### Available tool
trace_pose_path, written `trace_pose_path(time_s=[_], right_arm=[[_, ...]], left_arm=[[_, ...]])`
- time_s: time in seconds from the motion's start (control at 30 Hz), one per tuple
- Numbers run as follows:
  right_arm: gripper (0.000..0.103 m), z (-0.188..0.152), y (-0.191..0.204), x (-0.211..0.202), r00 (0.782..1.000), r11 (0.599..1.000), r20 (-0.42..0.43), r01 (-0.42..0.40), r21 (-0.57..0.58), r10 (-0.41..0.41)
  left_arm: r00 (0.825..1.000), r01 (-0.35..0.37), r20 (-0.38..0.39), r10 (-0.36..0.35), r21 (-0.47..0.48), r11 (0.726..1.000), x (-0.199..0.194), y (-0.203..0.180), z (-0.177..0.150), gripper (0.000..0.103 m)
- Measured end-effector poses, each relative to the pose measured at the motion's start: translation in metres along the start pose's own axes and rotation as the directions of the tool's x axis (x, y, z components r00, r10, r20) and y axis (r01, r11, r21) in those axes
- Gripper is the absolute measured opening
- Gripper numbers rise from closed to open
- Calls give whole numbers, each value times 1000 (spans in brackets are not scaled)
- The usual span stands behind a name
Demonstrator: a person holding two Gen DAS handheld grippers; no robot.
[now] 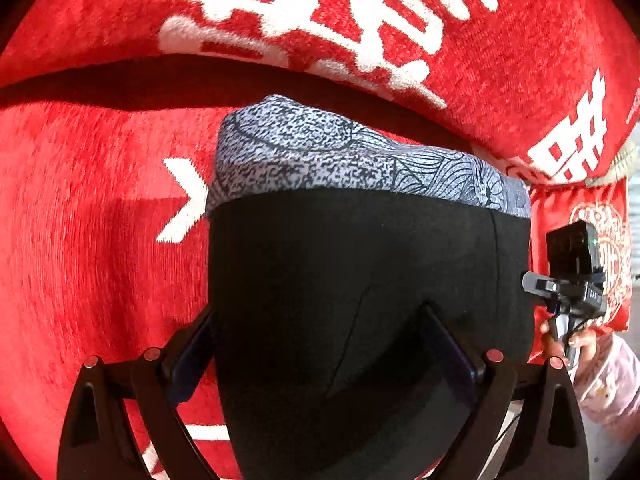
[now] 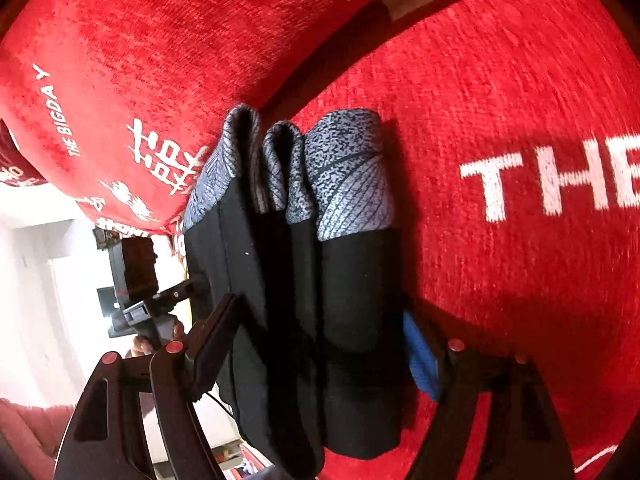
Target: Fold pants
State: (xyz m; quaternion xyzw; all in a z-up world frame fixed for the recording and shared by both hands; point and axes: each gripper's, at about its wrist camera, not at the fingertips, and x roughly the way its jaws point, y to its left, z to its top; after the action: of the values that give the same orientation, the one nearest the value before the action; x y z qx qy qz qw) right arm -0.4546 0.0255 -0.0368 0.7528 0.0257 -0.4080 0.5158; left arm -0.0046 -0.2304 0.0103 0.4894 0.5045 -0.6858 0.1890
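A: Starting from the left wrist view?

B: The left gripper (image 1: pixel 320 344) has its fingers (image 1: pixel 192 356) spread wide around the folded pants (image 1: pixel 352 272), pressing either side of the black bundle at centre frame; the grey patterned band (image 1: pixel 360 160) runs along the top; the red sofa cover (image 1: pixel 80 240) fills the left; a hand (image 1: pixel 576 344) holds the other tool at right.

A: And the right wrist view?

B: The right gripper (image 2: pixel 320 344) flanks the stacked black folds, fingers (image 2: pixel 216 340) apart and seemingly touching the bundle; whether they truly clamp it I cannot tell; red cover at right.
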Motion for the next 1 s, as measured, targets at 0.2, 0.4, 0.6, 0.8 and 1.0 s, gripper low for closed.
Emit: trace_pose_path(time_s=[0.2, 0.4, 0.6, 0.8, 1.0], right_arm=[[54, -2, 12, 0, 997, 996, -2, 78, -38, -78], [41, -4, 29, -11, 999, 998, -1, 33, -47, -33], [39, -22, 52, -28, 999, 995, -36, -4, -95, 1], [39, -67, 65, -46, 999, 996, -4, -48, -71, 48], [39, -114, 63, -44, 998, 998, 7, -67, -15, 67]], left_arm=[[998, -14, 60, 13, 7, 1000, -17, -9, -12, 71], [994, -42, 104, 45, -31, 999, -39, -21, -21, 59], [992, -59, 111, 61, -22, 998, -63, -35, -48, 59], [993, -57, 106, 57, -2, 998, -89, -46, -86, 59], [995, -82, 51, 80, 27, 996, -110, -47, -122, 59]])
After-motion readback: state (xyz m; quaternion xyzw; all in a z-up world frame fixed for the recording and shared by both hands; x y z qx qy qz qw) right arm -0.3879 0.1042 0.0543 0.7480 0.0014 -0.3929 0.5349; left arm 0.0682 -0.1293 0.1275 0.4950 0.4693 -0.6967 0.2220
